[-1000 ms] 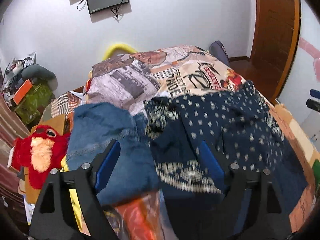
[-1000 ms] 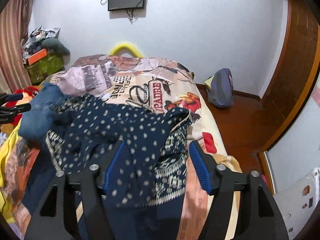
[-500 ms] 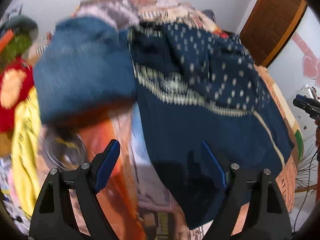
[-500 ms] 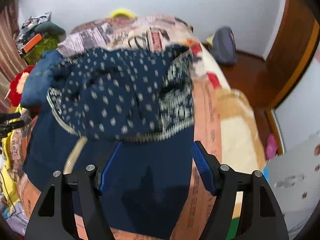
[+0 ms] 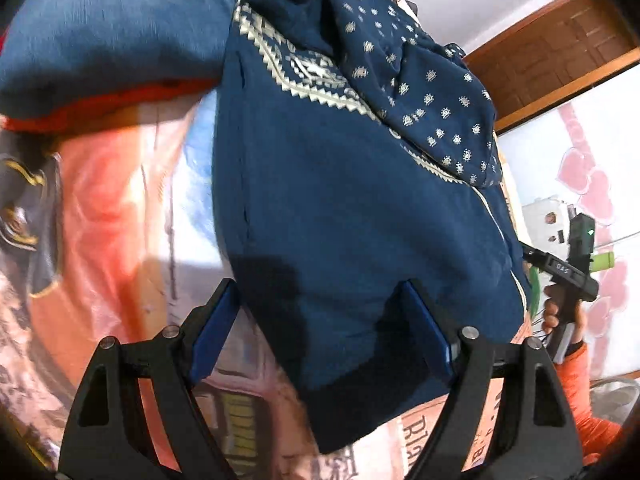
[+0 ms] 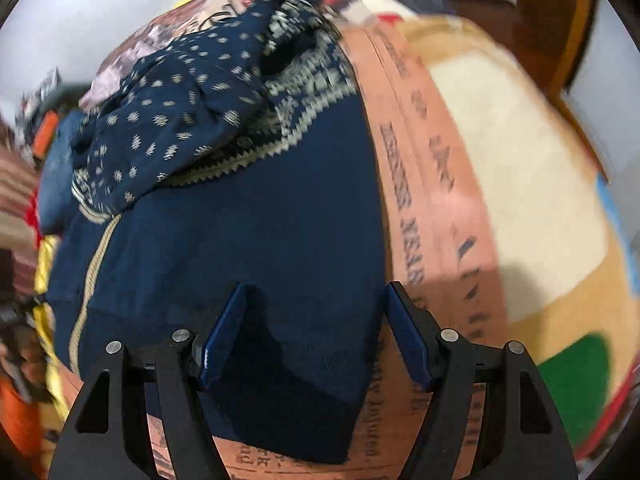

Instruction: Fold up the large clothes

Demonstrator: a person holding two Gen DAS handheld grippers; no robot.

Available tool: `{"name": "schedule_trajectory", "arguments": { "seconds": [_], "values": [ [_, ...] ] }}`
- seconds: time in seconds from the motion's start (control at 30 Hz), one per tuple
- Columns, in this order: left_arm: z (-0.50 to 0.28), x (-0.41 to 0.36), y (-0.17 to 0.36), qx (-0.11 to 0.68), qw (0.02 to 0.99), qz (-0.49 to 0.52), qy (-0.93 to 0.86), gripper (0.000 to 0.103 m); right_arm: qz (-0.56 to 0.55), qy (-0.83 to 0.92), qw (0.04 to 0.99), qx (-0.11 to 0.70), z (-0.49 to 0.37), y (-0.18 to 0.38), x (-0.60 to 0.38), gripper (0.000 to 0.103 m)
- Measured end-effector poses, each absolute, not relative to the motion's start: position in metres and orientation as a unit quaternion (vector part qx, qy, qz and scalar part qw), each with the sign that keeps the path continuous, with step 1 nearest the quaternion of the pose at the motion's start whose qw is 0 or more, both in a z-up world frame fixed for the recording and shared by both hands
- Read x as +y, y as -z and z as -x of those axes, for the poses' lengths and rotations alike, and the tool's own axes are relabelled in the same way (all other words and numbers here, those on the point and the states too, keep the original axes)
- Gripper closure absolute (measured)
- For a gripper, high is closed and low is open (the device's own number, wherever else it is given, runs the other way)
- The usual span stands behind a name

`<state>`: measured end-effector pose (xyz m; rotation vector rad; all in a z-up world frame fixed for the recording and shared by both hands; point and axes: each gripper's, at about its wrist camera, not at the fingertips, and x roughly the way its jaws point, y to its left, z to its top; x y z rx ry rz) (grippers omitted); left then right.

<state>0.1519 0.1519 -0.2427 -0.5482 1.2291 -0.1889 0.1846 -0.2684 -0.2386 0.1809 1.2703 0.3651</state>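
Navy patterned garment [image 5: 352,208] lies on bed's printed bedspread [image 5: 120,200], plain lower half spread flat, dotted upper part bunched at far end. Folded jeans [image 5: 108,28] lie beside it. Left tool [image 5: 320,332] hovers over near hem, jaws apart, gripping nothing. Right tool [image 6: 316,332] likewise spread wide and empty above opposite hem corner. Step in hand, judged: approach to hem for first fold. Next move calls for lowering both tools onto hem corners and closing on fabric edge only, not bedspread.
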Motion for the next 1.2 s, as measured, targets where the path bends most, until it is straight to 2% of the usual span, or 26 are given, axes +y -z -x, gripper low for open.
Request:
{"name": "schedule_trajectory", "arguments": {
  "seconds": [0.13, 0.2, 0.23, 0.27, 0.3, 0.33, 0.37, 0.47, 0.6, 0.93, 1.2],
  "values": [
    [-0.151, 0.149, 0.245, 0.556, 0.783, 0.265, 0.083, 0.022, -0.108, -0.180, 0.788, 0.580, -0.186, 0.242, -0.270, 0.035],
    [-0.148, 0.147, 0.241, 0.547, 0.791, 0.261, 0.085, 0.032, -0.110, -0.184, 0.791, 0.573, -0.186, 0.242, -0.267, 0.045],
    [-0.146, 0.148, 0.237, 0.543, 0.795, 0.255, 0.086, 0.041, -0.111, -0.189, 0.792, 0.571, -0.186, 0.242, -0.265, 0.053],
    [-0.145, 0.148, 0.231, 0.538, 0.801, 0.247, 0.088, 0.055, -0.113, -0.193, 0.792, 0.568, -0.186, 0.241, -0.262, 0.063],
    [-0.145, 0.144, 0.225, 0.532, 0.808, 0.235, 0.089, 0.063, -0.115, -0.199, 0.791, 0.567, -0.186, 0.240, -0.260, 0.068],
    [-0.146, 0.142, 0.219, 0.528, 0.815, 0.220, 0.089, 0.076, -0.119, -0.205, 0.789, 0.567, -0.188, 0.239, -0.259, 0.079],
    [-0.147, 0.140, 0.215, 0.524, 0.821, 0.209, 0.093, 0.084, -0.126, -0.210, 0.786, 0.567, -0.190, 0.240, -0.259, 0.090],
    [-0.150, 0.131, 0.202, 0.512, 0.836, 0.166, 0.109, 0.092, -0.145, -0.214, 0.784, 0.564, -0.196, 0.234, -0.253, 0.094],
    [-0.159, 0.137, 0.181, 0.492, 0.849, 0.154, 0.115, 0.095, -0.128, -0.227, 0.804, 0.535, -0.198, 0.209, -0.245, 0.095],
    [-0.225, 0.169, 0.114, 0.413, 0.876, 0.229, 0.101, 0.096, -0.100, -0.260, 0.851, 0.445, -0.241, 0.132, -0.221, 0.096],
    [-0.319, 0.208, 0.113, 0.405, 0.878, 0.257, 0.017, 0.096, -0.147, -0.220, 0.864, 0.429, -0.332, 0.127, -0.212, 0.096]
  ]
}}
